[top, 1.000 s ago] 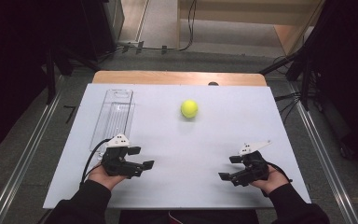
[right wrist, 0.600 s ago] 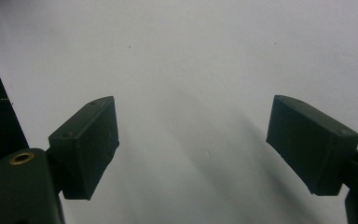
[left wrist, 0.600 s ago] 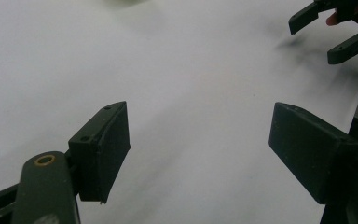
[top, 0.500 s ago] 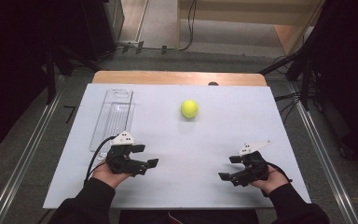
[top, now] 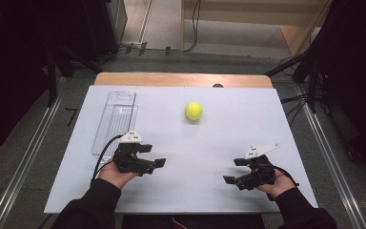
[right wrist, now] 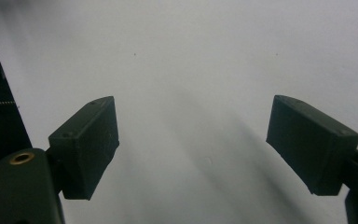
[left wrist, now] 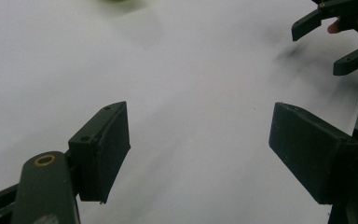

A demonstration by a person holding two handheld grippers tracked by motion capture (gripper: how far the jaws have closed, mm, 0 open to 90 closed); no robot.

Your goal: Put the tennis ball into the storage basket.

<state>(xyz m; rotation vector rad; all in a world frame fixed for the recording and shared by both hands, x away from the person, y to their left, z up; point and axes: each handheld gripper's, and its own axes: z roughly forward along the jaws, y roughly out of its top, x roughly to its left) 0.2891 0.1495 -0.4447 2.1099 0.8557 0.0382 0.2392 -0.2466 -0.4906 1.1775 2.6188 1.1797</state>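
A yellow-green tennis ball [top: 193, 110] rests on the white table top [top: 267, 124], far of centre. A sliver of the ball [left wrist: 116, 1] touches the top edge of the left gripper view. My left gripper [top: 153, 156] hovers low over the near left of the table, jaws pointing right, open and holding nothing [left wrist: 200, 149]. At the near right my right gripper [top: 231, 171] points left, also open with only bare white surface between its jaws [right wrist: 193, 144]. It appears again [left wrist: 335, 32] in the upper right corner of the left gripper view.
A clear plastic tray [top: 116, 121] lies lengthwise at the table's far left, just beyond my left gripper. A wooden strip [top: 181, 79] edges the far side. Metal rails [top: 28, 157] run along both sides of the table, with dark floor and cables beyond.
My left gripper has drifted a little to the right and forward. The right gripper and the ball have stayed where they were.
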